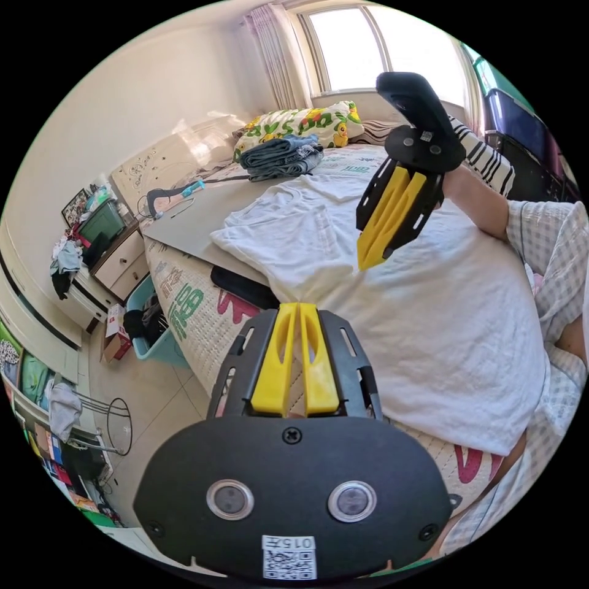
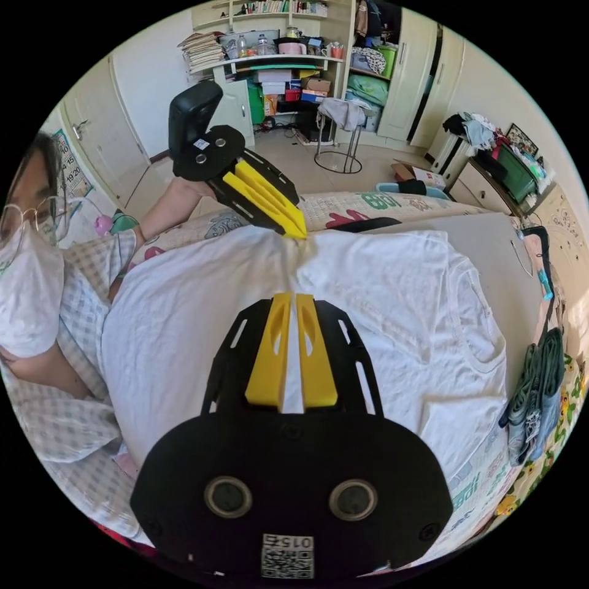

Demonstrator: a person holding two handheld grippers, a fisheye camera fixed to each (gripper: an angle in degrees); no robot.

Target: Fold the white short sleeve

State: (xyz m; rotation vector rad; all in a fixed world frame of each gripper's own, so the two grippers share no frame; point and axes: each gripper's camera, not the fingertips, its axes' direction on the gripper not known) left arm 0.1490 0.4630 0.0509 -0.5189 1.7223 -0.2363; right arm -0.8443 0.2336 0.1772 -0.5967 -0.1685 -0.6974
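Bed with a printed mat cover, carrying a flat grey board on which the work lies; the board gives a firm, even surface for folding. Spread across the board and the bed's near edge, toward the person, is the white short-sleeved cotton T-shirt, laid flat with its collar toward the far end of the bed and its hem toward the person's checked sleeve. A stack of folded blue-grey garments sits at the far end of the bed, against a yellow-and-green printed pillow, well apart from the shirt, probably set aside as finished work.

Left gripper, black body with yellow jaws: jaws nearly together, their tips at the shirt's side edge where the fabric bunches over the board's edge. It appears to pinch the cloth there, judging by the gathered wrinkles.

Right gripper, same build: jaws drawn together, tips pointing down just over the shirt's middle; whether cloth is caught between them cannot be told. Its position opposite the left gripper suggests a lengthwise fold is being started.
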